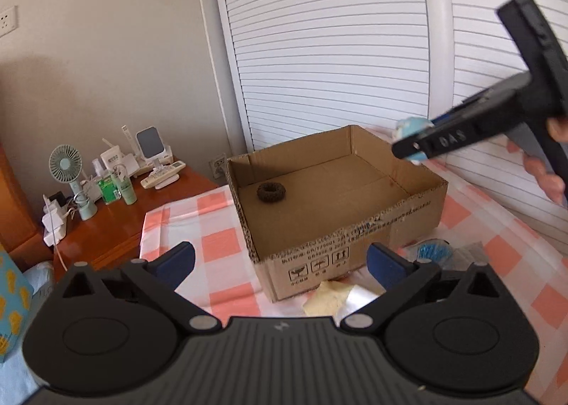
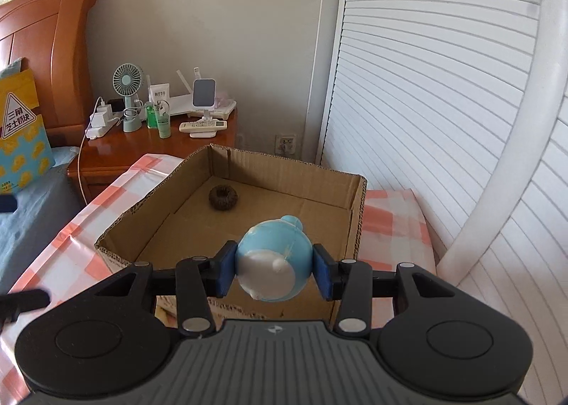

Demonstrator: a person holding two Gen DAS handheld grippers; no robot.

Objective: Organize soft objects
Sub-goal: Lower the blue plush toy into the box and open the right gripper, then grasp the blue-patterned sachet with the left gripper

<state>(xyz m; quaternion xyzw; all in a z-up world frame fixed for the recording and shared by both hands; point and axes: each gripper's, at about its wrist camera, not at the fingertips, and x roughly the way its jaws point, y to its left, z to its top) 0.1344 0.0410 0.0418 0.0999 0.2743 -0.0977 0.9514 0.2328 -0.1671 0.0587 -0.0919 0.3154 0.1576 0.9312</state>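
An open cardboard box [image 1: 355, 231] [image 2: 358, 213] stands on a pink-and-white checked cloth. A dark brown ring-shaped soft toy [image 1: 271, 191] [image 2: 222, 196] lies on the box floor near its far left corner. My right gripper [image 2: 274, 271] is shut on a light blue and white soft toy [image 2: 273, 259] and holds it above the box's near right edge. In the left wrist view the right gripper [image 1: 408, 147] shows over the box's far right corner with the toy [image 1: 411, 128]. My left gripper [image 1: 280, 263] is open and empty, in front of the box.
In front of the box lie a blue item in clear wrap [image 1: 433, 250] and a pale yellow soft piece [image 1: 326, 298]. A wooden nightstand [image 2: 149, 145] with a fan, bottles and a remote stands at the left. White louvred doors [image 2: 426, 103] are behind the box.
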